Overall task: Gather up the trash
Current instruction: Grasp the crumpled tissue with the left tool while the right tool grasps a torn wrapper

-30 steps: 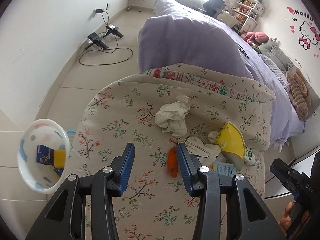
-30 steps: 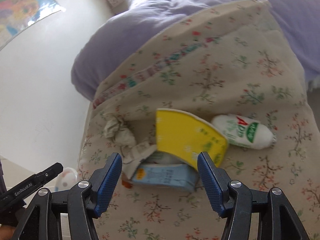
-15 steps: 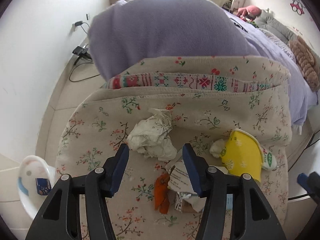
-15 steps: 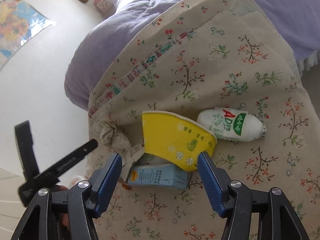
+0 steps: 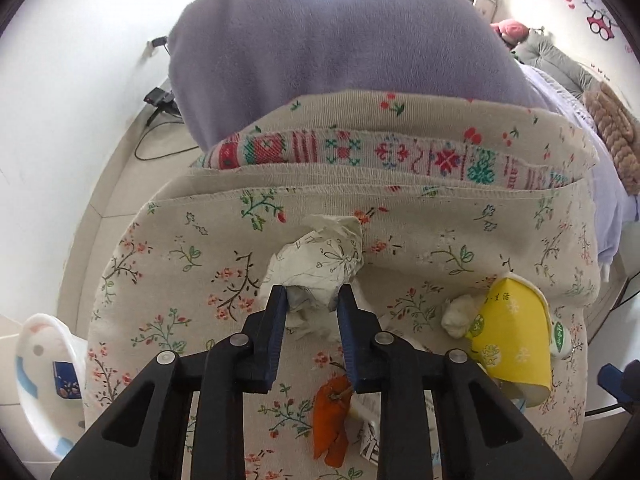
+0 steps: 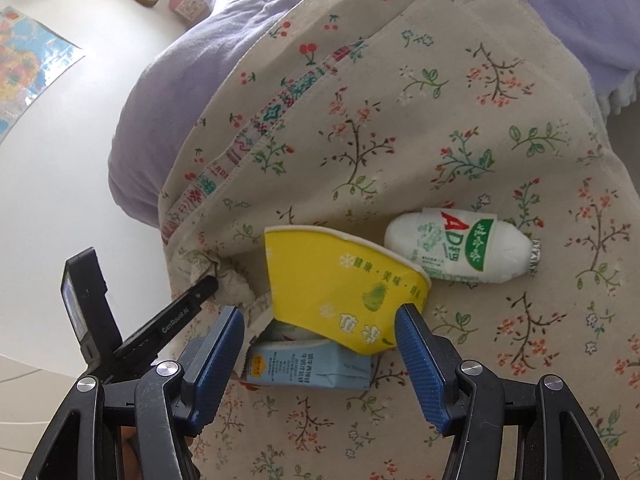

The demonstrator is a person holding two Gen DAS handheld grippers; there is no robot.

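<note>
Blue ribbed fingers (image 5: 278,312) of the left gripper (image 5: 312,300) pinch the crumpled paper wad (image 5: 316,268) at frame centre, on the floral cloth (image 5: 420,216). Lower centre, the right gripper (image 6: 320,320) stands wide apart around a flattened yellow paper cup (image 6: 340,280) overlapping a pale-blue carton (image 6: 308,368); right of them lies a white bottle (image 6: 456,244) marked "AD".

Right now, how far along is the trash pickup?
Early. Only a blue wrapper sits in the bin. The left claw grips the paper wad. The right claw is open. Yellow cup, carton, bottle and orange scrap remain.
</note>
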